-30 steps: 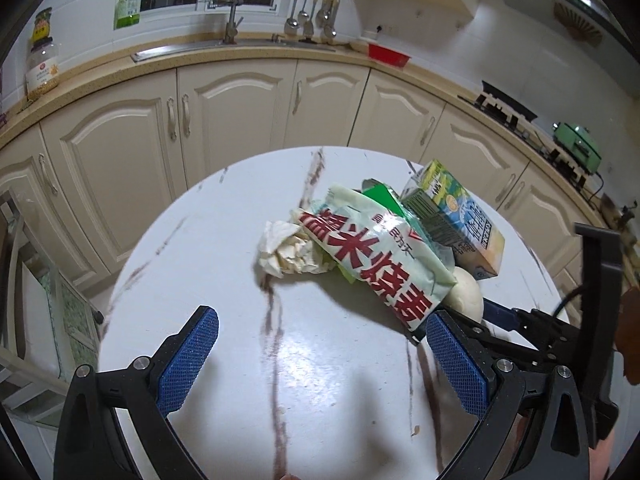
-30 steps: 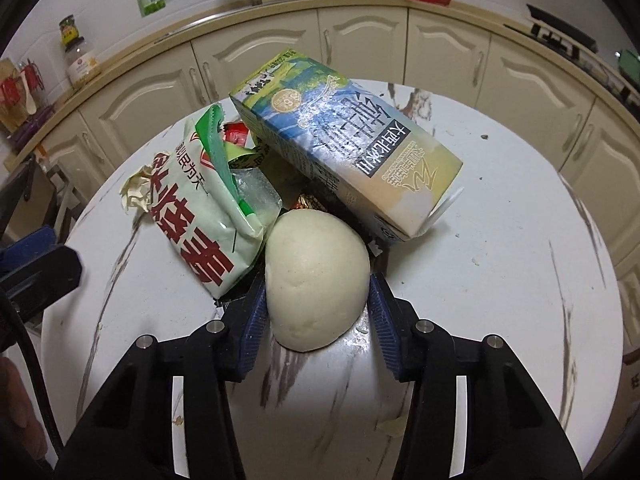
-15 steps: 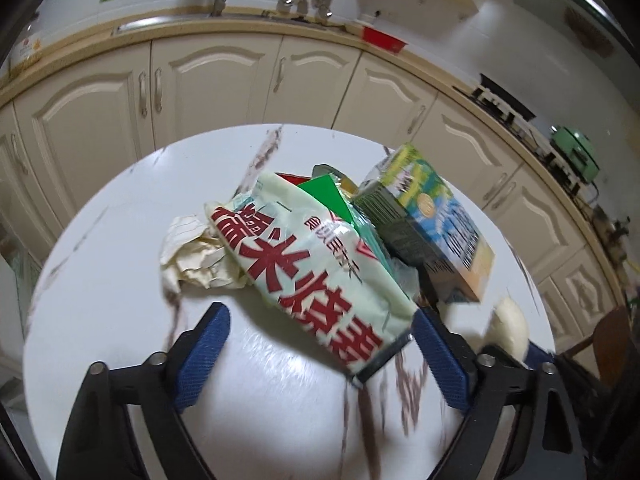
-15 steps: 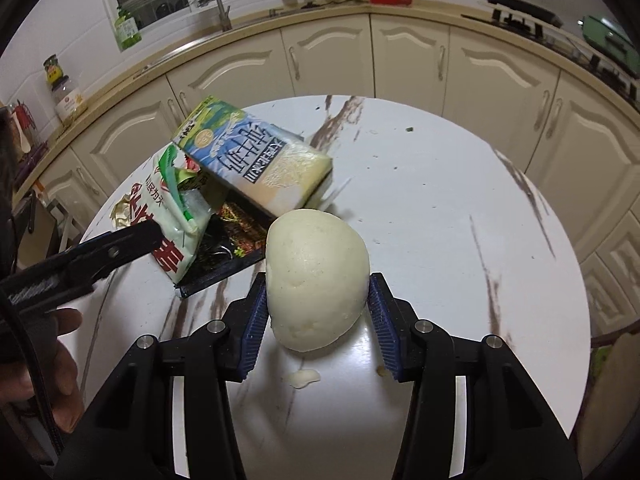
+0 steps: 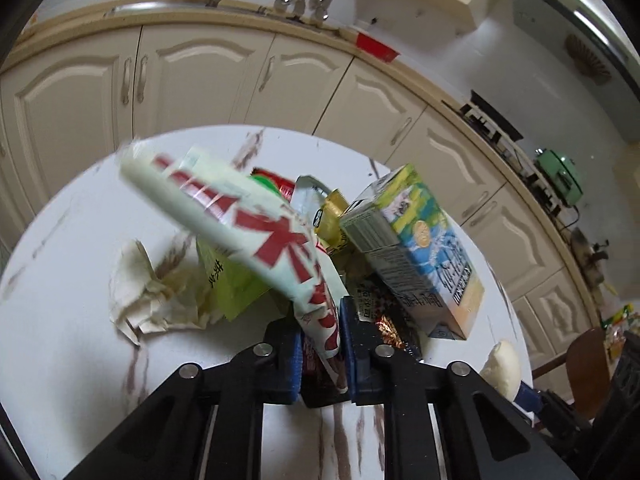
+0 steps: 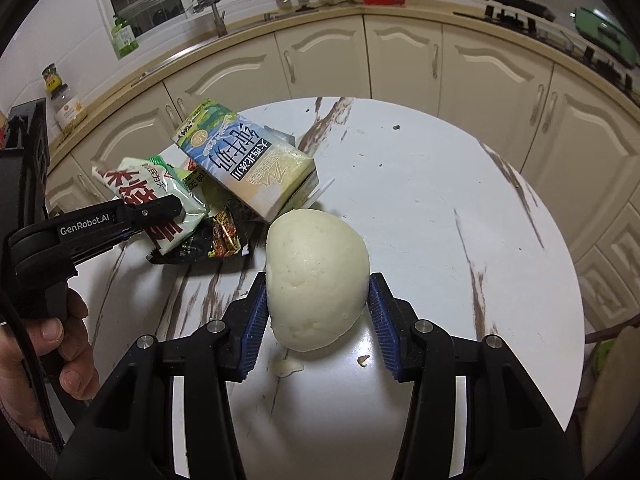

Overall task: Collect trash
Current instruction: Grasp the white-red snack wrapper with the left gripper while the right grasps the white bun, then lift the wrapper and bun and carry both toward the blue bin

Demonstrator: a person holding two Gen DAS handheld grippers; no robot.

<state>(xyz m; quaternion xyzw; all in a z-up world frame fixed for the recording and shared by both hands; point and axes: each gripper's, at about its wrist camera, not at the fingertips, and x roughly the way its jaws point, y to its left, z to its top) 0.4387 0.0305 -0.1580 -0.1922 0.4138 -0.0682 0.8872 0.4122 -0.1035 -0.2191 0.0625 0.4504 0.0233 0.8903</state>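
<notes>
left tool (image 5: 320,354): clamps snack bag (image 5: 256,224) | right tool (image 6: 318,318): grips bun (image 6: 318,280)

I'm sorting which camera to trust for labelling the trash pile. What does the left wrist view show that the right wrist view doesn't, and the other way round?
Only the left wrist view: the crumpled tissue lying on the table beside the pile, and the left gripper from behind, its jaws shut on the pale green snack bag.

Only the right wrist view: the right gripper with jaws clamped on the white bun, and the person's hand holding the left tool.

Both: the milk carton, the dark wrapper, the round marble table.
</notes>
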